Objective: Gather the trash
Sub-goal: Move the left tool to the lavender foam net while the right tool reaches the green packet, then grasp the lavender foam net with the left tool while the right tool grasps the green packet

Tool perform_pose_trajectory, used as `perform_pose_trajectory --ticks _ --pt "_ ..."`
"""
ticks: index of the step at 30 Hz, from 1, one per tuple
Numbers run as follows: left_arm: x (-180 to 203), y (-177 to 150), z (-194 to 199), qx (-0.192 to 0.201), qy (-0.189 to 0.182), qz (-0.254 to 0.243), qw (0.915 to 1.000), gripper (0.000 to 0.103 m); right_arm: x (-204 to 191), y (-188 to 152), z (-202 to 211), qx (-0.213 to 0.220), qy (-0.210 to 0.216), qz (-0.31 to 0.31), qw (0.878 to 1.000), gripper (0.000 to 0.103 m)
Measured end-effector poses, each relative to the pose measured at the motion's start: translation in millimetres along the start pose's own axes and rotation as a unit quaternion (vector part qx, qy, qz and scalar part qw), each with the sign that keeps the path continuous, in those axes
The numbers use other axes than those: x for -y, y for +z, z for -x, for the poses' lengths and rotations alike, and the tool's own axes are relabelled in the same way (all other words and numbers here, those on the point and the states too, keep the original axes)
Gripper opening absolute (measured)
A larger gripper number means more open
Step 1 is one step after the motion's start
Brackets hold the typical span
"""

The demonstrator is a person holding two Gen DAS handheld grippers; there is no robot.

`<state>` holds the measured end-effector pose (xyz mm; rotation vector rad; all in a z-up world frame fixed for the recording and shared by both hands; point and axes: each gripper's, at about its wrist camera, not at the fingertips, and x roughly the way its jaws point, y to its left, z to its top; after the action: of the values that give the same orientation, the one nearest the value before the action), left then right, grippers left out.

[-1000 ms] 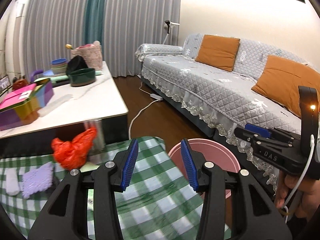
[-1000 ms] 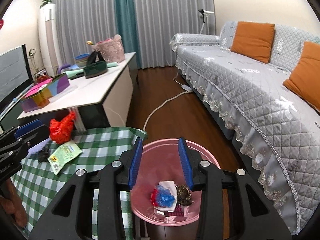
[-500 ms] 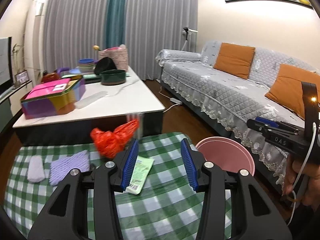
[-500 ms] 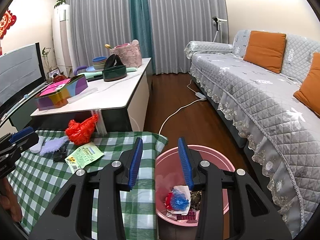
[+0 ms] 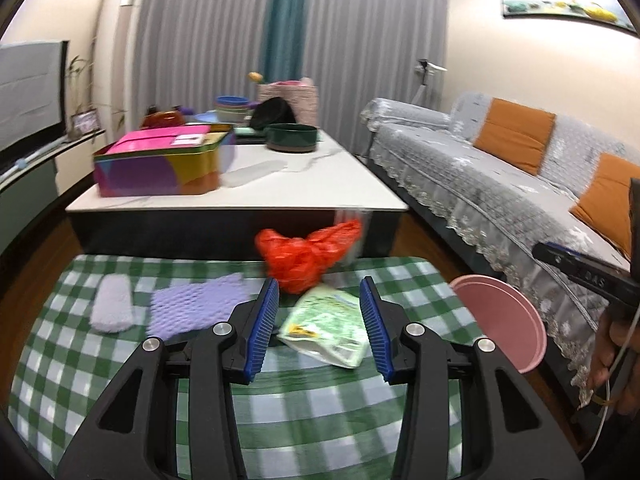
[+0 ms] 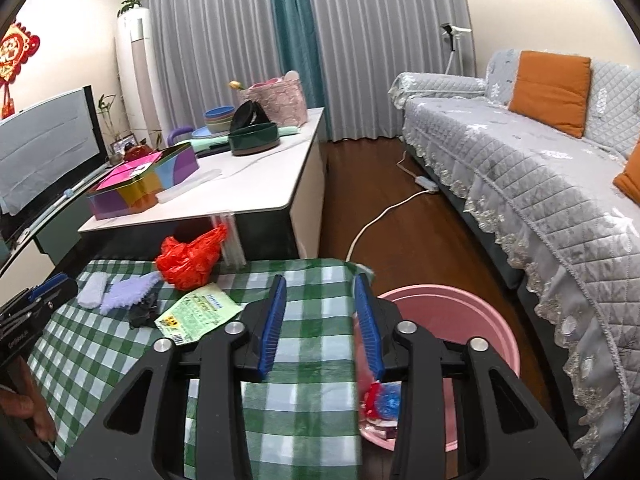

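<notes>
On the green checked tablecloth (image 5: 304,408) lie a red plastic bag (image 5: 304,256), a green snack packet (image 5: 328,324), a purple foam net (image 5: 192,308), a pale purple pad (image 5: 112,308) and a dark crumpled scrap (image 6: 144,312). My left gripper (image 5: 319,324) is open and empty, with the green packet between its fingers and a little ahead. My right gripper (image 6: 320,320) is open and empty over the table's right edge beside the pink bin (image 6: 472,320), which holds red and blue trash (image 6: 384,400). The packet (image 6: 198,312) and bag (image 6: 188,260) lie to its left.
A white coffee table (image 5: 280,188) with a colourful tin box (image 5: 160,164), bowls and a basket stands behind the checked table. A grey sofa (image 6: 540,168) with orange cushions is on the right. A white cable (image 6: 380,216) runs across the wooden floor.
My left gripper has swung left from the bin to face the trash on the cloth. My right gripper has drawn back and left from over the bin. Both stay open.
</notes>
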<state>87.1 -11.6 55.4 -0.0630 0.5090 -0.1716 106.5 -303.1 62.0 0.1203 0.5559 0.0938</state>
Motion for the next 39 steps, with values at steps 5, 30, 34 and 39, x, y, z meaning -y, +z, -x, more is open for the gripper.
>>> perform_pose_trajectory --ticks 5,30,34,39 --pt "-33.8 -2.8 1.3 0.001 0.032 0.020 0.9993 0.042 -19.7 -2.9 -19.5 -0.017 0.034 -0.005 0.999 0.028" --pt "-121.2 -35.3 -47.0 -0.056 0.100 0.066 0.9912 0.042 -95.6 -58.4 -144.8 -0.182 0.143 -0.051 0.971 0.035" --pt "-122.6 -43.9 -70.1 -0.095 0.112 0.063 0.9871 0.061 -99.0 -62.9 -154.1 -0.196 0.149 -0.056 0.968 0.038" --pt "-122.2 -48.5 -94.5 -0.130 0.138 0.044 0.9808 0.068 -103.0 -64.5 -162.8 -0.205 0.154 -0.056 0.965 0.038"
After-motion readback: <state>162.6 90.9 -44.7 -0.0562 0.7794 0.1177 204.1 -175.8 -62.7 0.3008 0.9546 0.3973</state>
